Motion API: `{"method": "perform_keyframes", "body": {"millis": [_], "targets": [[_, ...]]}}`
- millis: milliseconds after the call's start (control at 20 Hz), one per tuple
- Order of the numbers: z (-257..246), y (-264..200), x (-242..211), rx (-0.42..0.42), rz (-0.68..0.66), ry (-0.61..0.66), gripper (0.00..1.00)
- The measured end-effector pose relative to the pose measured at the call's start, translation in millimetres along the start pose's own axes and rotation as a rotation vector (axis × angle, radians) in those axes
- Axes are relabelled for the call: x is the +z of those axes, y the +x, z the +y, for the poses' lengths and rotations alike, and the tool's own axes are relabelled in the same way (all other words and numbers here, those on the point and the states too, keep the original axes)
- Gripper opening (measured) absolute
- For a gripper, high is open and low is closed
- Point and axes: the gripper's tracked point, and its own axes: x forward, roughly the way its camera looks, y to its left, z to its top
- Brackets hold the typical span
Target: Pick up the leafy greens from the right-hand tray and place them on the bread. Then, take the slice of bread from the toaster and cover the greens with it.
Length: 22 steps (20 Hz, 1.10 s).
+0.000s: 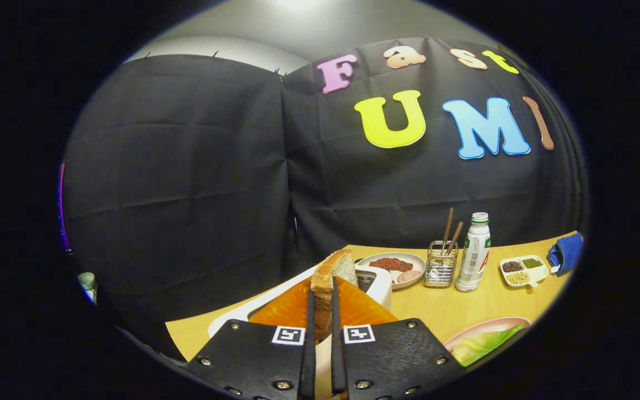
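A toasted slice of bread [331, 272] stands on edge between my two fingers, and my gripper [323, 290] is shut on it. Just behind the slice is the white toaster [376, 284]; the slice is lifted clear of its slot. Below the slice lies an orange plate [286, 308] on a white tray [242, 314]; my fingers and the slice hide the plate's middle. Leafy greens [484, 343] lie in a pink plate [467, 330] to the right of my fingers.
Across the wooden table [464, 303] beyond the toaster stand a plate of sliced meat [391, 265], a wire holder with chopsticks [441, 268], a white bottle with a green cap [473, 253], a small divided dish of grains [523, 270] and a blue cloth [565, 251].
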Motion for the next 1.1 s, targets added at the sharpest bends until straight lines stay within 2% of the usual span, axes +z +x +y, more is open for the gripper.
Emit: {"method": "perform_keyframes", "body": {"millis": [250, 350, 450, 750, 1100], "targets": [[-10.4, -29.1, 41.9, 0.021, -0.078, 0.074, 0.11], [-12.7, -38.1, 48.0, 0.054, -0.081, 0.124, 0.11], [-28.4, -49.7, 49.6, 0.039, -0.078, 0.131, 0.11], [-92.4, -81.2, 42.7, -0.104, -0.089, 0.092, 0.11], [-183.3, -119.5, -2.7, -0.303, -0.009, 0.069, 0.11]]}}
